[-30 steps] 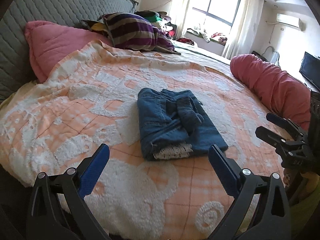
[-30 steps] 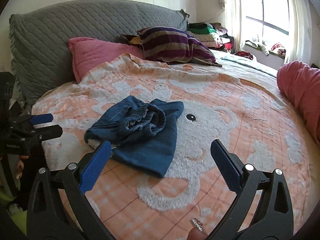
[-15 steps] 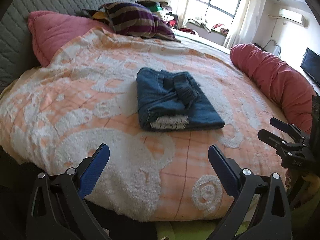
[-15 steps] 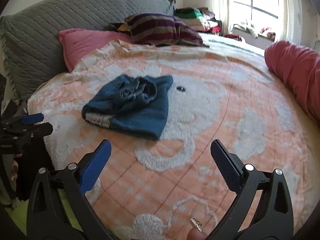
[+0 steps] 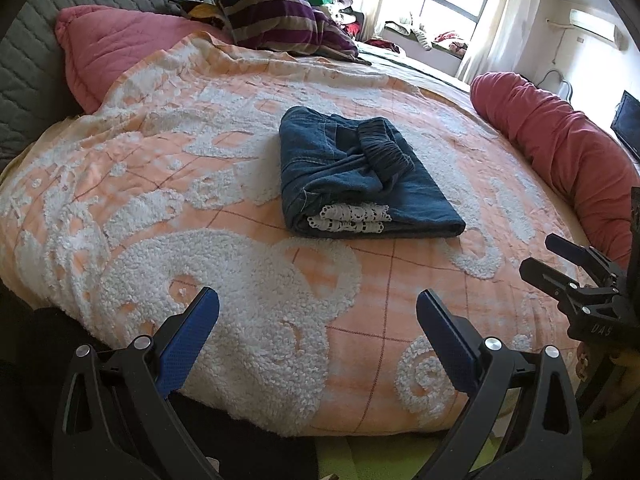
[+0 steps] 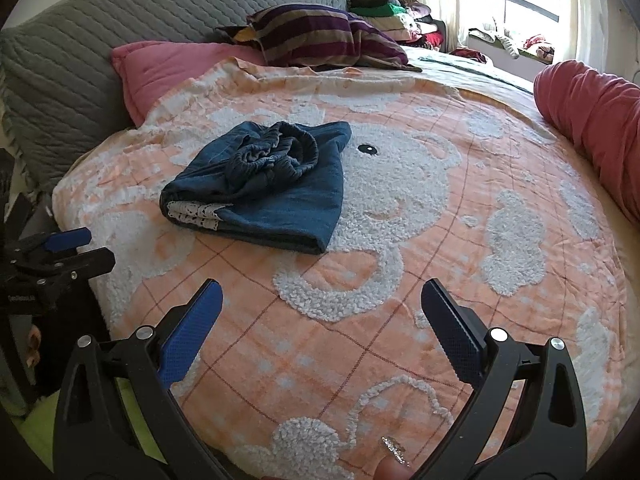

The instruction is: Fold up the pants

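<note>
The blue denim pants (image 5: 360, 176) lie folded into a compact bundle on the orange and white blanket (image 5: 168, 184), with white lace trim at the near end and the elastic waistband bunched on top. They also show in the right wrist view (image 6: 264, 188). My left gripper (image 5: 318, 312) is open and empty, held back near the bed's front edge, well short of the pants. My right gripper (image 6: 322, 304) is open and empty, also back from the pants. Each gripper shows at the edge of the other's view.
A pink pillow (image 5: 120, 44) and a striped pillow (image 5: 276, 20) lie against the grey quilted headboard (image 6: 120, 28). A red bolster (image 5: 560, 136) runs along the right side. Stacked clothes (image 6: 392, 12) sit by the window.
Both grippers have drawn back from the folded pants toward the bed's front edge. The pants have not moved. Both grippers stay open.
</note>
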Motion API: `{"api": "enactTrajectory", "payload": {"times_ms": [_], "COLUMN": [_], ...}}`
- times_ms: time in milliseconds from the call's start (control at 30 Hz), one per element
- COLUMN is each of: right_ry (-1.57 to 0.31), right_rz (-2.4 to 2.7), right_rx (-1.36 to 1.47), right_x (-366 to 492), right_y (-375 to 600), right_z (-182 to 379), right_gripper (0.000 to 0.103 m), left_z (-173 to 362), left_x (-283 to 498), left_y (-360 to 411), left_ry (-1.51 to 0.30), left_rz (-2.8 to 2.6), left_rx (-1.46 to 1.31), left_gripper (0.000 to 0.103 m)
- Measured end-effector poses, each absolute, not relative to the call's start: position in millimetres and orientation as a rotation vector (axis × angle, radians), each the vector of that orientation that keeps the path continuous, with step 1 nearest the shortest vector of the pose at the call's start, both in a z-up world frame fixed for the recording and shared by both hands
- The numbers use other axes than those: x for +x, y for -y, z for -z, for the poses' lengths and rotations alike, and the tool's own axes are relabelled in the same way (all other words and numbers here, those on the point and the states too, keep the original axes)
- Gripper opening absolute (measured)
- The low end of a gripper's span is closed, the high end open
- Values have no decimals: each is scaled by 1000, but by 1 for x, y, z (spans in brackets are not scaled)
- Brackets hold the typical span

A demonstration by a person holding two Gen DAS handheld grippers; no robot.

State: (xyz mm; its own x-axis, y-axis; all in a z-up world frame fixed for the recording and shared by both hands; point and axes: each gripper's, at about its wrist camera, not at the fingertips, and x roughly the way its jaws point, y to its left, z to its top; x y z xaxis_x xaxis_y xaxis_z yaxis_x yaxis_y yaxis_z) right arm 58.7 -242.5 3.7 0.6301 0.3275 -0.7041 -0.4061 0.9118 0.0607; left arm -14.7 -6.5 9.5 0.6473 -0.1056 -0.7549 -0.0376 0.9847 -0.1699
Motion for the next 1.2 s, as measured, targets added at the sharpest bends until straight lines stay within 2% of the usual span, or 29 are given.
{"api": "enactTrajectory", "payload": {"times_ms": [1200], "right_ry": [-767], "right_rz": [-429], "right_rx": [-92], "right_x": [55], "right_y": [242], "right_z": [-10], "right_gripper": [94], "left_z": [-18], "left_x": [-18], "left_y": [6], "left_ry": [-851], "left_rz": [16], "left_rx": [-165], "left_gripper": [99]}}
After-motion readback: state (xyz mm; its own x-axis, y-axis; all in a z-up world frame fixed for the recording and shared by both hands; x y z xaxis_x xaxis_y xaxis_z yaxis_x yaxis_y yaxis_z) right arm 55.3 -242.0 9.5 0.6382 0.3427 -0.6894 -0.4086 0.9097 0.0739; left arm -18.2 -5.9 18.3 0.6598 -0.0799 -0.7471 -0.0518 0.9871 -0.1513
